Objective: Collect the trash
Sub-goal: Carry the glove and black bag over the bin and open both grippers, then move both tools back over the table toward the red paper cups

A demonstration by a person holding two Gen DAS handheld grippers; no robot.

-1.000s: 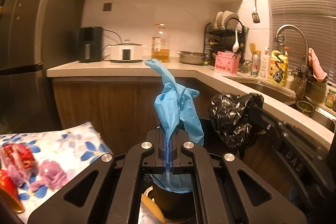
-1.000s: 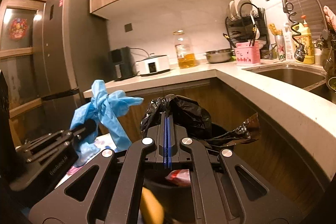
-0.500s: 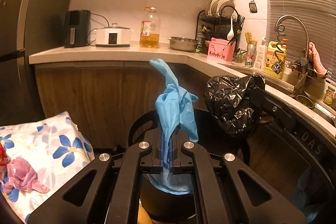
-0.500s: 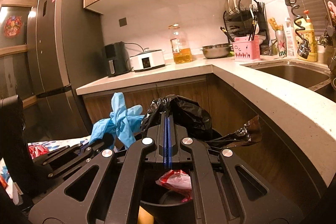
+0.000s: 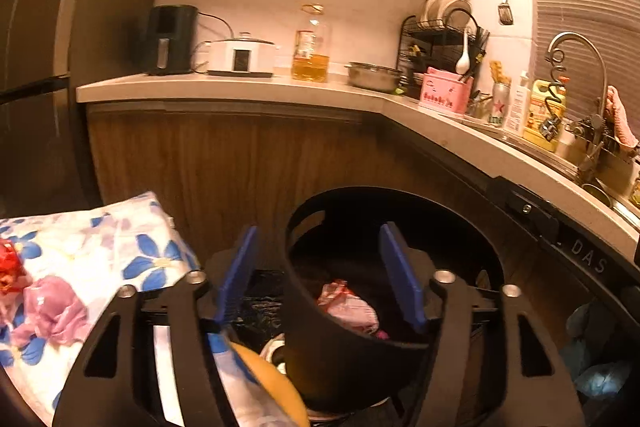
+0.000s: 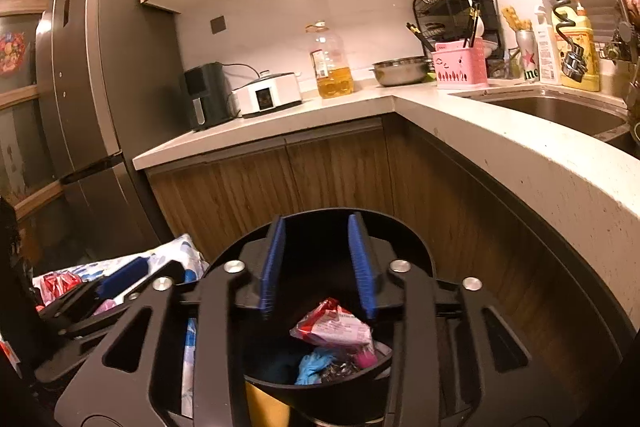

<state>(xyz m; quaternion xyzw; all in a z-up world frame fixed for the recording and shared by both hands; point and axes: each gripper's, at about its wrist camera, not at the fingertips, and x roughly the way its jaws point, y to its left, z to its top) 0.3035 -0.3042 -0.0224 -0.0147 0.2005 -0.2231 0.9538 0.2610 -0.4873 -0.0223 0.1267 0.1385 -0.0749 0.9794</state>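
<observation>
A round black trash bin (image 5: 348,359) stands on the floor by the wooden cabinets; it also shows in the right wrist view (image 6: 320,391). Inside lie a red-and-white wrapper (image 6: 332,327), a blue glove (image 6: 316,367) and pink scraps (image 5: 352,311). My left gripper (image 5: 318,279) is open and empty above the bin's left rim. My right gripper (image 6: 318,263) is open and empty above the bin. The left gripper also shows at the left of the right wrist view (image 6: 120,283). The black bag is not clearly visible.
A floral cloth (image 5: 100,267) with red and pink trash (image 5: 8,271) lies at the left. The countertop (image 6: 500,147) curves round at the right with a sink (image 6: 560,111). A fridge (image 6: 92,107) stands at the left. A yellow object (image 5: 268,383) lies beside the bin.
Both grippers opened. The blue glove left my left gripper and the black bag left my right gripper; the glove now lies in the bin. Both grippers dipped toward the bin.
</observation>
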